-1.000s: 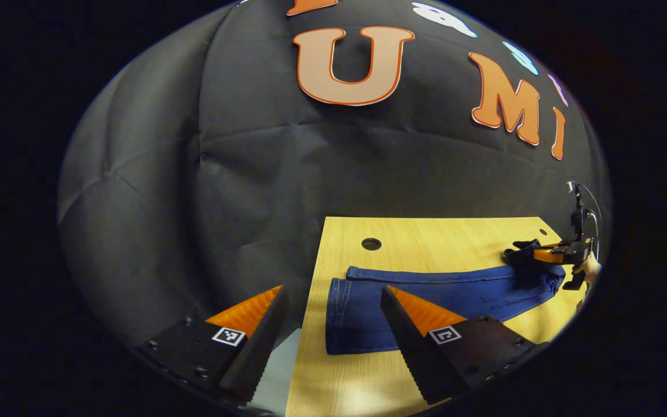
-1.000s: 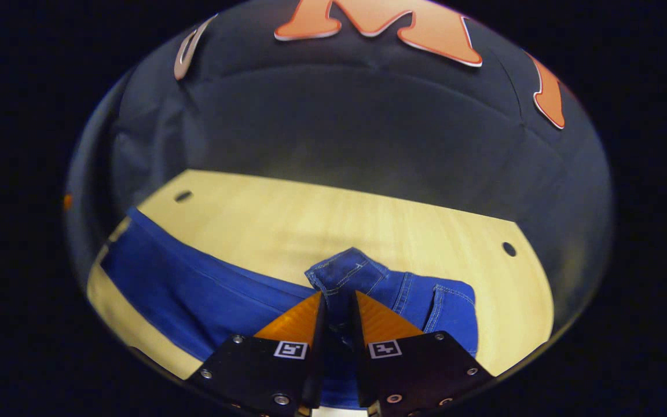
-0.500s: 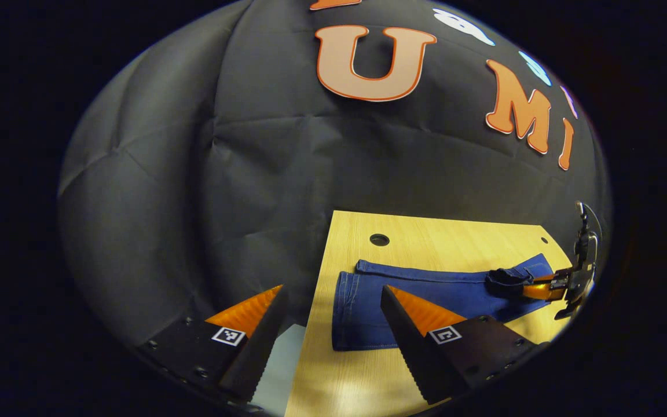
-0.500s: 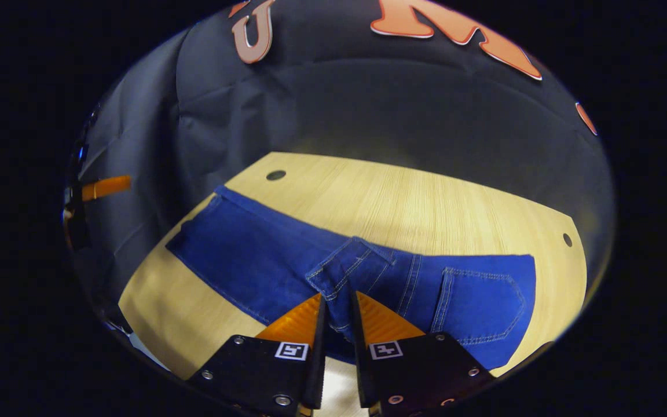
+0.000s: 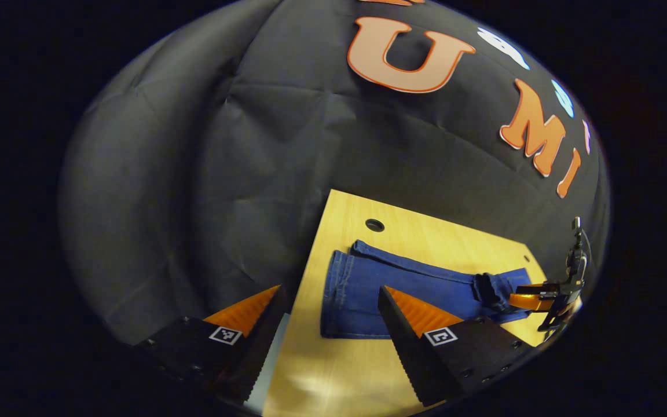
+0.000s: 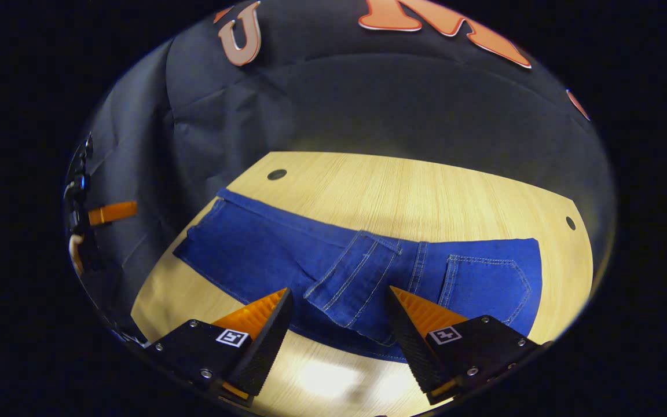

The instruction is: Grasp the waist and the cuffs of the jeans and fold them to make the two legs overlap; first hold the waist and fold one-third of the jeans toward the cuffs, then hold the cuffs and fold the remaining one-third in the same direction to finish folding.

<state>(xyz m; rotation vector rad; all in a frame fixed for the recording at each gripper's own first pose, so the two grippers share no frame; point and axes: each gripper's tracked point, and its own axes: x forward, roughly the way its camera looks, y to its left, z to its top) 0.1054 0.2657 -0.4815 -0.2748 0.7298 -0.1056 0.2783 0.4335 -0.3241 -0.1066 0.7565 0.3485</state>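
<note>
Worktop [image 6: 403, 185]: its near edge is cut off. Jeans [image 6: 264, 255] lie flat on it, waist corner folded over the seat. Right tool [image 6: 338, 301] spread wide above that fold; left tool [image 5: 329, 298] wide, gripping nothing.

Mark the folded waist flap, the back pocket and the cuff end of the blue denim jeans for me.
folded waist flap [image 6: 352, 284], right gripper view, middle of the turned-over denim.
back pocket [image 6: 484, 284], right gripper view, centre of the stitched patch.
cuff end of the blue denim jeans [image 5: 340, 295], left gripper view, hemmed edge.
</note>
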